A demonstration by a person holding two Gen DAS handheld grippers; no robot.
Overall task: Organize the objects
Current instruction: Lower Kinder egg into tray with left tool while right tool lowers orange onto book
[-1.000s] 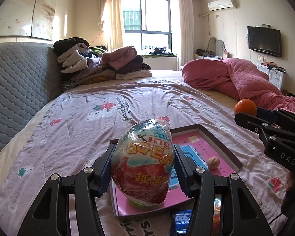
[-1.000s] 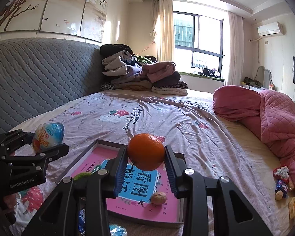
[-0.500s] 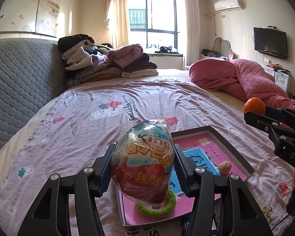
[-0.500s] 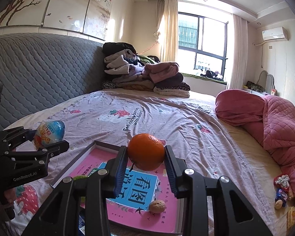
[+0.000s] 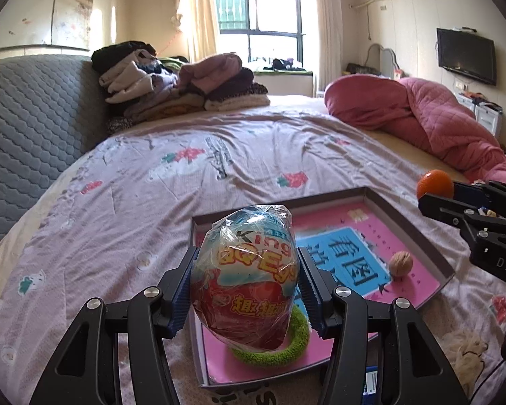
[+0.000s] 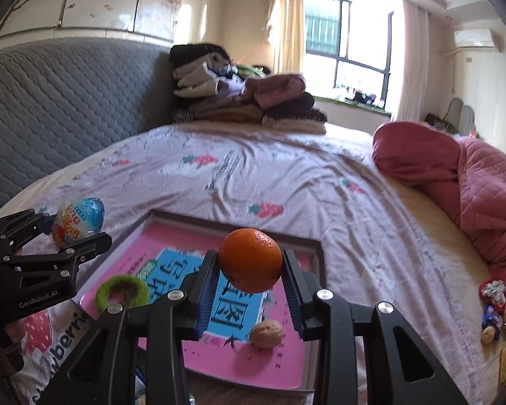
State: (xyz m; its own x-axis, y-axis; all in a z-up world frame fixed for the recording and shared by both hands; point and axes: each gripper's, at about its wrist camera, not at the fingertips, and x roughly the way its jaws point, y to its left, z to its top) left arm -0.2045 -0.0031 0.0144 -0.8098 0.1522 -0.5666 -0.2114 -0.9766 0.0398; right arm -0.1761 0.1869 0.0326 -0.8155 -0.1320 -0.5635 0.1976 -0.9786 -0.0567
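My left gripper (image 5: 246, 280) is shut on a foil-wrapped toy egg (image 5: 244, 280) and holds it above the near left corner of a shallow pink-lined box (image 5: 377, 202) on the bed. The egg also shows in the right wrist view (image 6: 79, 221). My right gripper (image 6: 249, 270) is shut on an orange (image 6: 250, 260) above the box (image 6: 315, 253); the orange shows at the right of the left wrist view (image 5: 434, 184). Inside the box lie a walnut (image 5: 400, 263) (image 6: 266, 333) and a green fuzzy ring (image 5: 280, 351) (image 6: 123, 290).
The bed has a lilac strawberry-print sheet (image 5: 185, 182). Folded clothes (image 5: 182, 81) are stacked at the far side by the grey headboard (image 5: 27, 125). A pink quilt (image 5: 421, 114) lies bunched at right. Small toys and snacks (image 6: 492, 307) lie by the bed's right edge.
Both grippers have lifted and drawn back a little with their loads. More of the box interior shows now, including the green ring and walnut.
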